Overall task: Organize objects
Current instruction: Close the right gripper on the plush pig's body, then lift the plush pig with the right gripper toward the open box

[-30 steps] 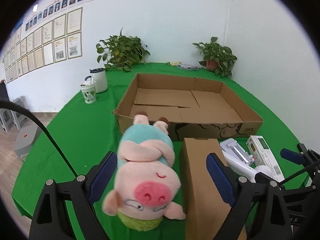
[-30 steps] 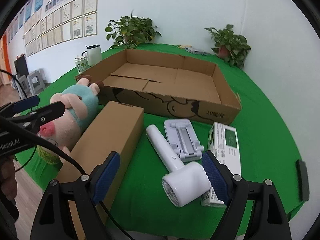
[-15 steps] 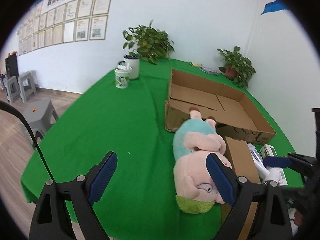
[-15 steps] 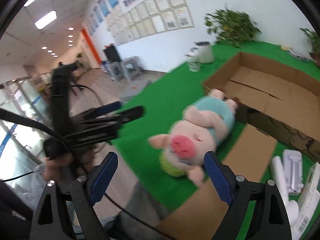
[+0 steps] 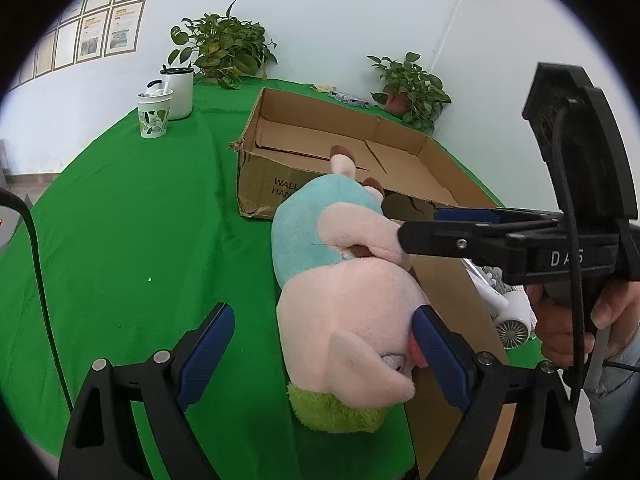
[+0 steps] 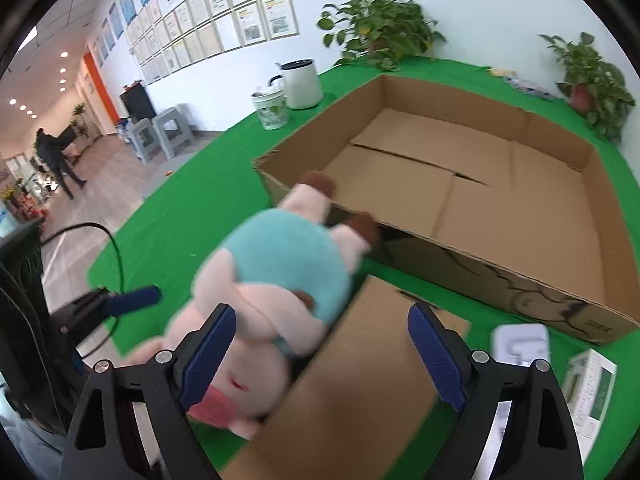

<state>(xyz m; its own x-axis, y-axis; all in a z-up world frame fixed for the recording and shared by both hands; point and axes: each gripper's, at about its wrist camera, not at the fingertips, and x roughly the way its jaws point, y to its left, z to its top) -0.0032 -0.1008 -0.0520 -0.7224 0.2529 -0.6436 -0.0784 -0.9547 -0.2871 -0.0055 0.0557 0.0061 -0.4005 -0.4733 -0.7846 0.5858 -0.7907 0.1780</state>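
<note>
A pink pig plush point(image 5: 344, 292) in a teal shirt lies on its back on the green table, feet against a big open cardboard box point(image 5: 400, 160). A closed brown carton point(image 5: 452, 312) lies along its right side. My left gripper point(image 5: 324, 352) is open, its jaws on either side of the pig's head. My right gripper point(image 6: 320, 352) is open above the pig point(image 6: 276, 280) and the carton point(image 6: 360, 384); it also shows in the left wrist view point(image 5: 460, 224) over the pig's arm. The open box point(image 6: 500, 184) is empty.
A white hair dryer point(image 5: 508, 316) lies right of the carton. A white phone stand point(image 6: 520, 340) and a white-green packet point(image 6: 588, 388) lie at the right. A paper cup point(image 5: 154, 114), a white kettle point(image 5: 178, 88) and two potted plants point(image 5: 224, 48) stand at the back.
My left gripper has moved closer, so the pig's head now lies between its jaws. My right gripper has swung over the pig and the carton.
</note>
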